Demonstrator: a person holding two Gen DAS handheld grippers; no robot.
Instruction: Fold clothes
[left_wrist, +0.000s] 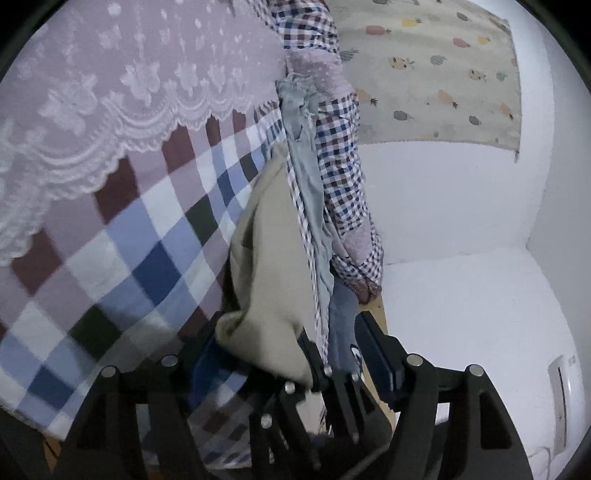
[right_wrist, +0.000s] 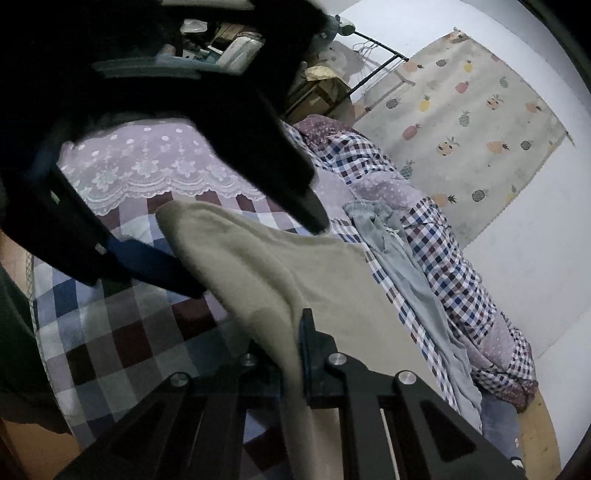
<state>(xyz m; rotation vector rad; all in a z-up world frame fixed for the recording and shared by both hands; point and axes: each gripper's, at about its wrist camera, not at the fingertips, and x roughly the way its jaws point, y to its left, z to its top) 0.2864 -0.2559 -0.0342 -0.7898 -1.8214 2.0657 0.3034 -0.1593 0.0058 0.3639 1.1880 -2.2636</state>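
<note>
beige garment (right_wrist: 258, 266): soft knit cloth, lifted above the bed, one fold raised toward the left hand-held gripper, another hanging down through the right hand-held gripper.

left hand-held gripper (left_wrist: 291, 347): black frame, blue pads. in its own view the jaws stand apart, with beige cloth bunched over the left pad; whether the cloth is pinched cannot be told. in the right wrist view it (right_wrist: 255, 258) appears as a dark blurred shape above the garment.

right hand-held gripper (right_wrist: 291, 354): black frame, jaws drawn close on a hanging fold of the beige garment.

bed (left_wrist: 122, 258): covered by a large-check sheet in blue, white, maroon and dark green.

lace cover (left_wrist: 110, 92): lilac with white scalloped edge, lying over the far part of the bed.

grey-blue garment (right_wrist: 406, 273): long, crumpled, lying along the wall side of the bed.

small-check quilt (right_wrist: 454, 273): rumpled, with lilac dotted panels, beside the grey-blue garment.

pineapple-print cloth (right_wrist: 476, 122): hung on the white wall.
</note>
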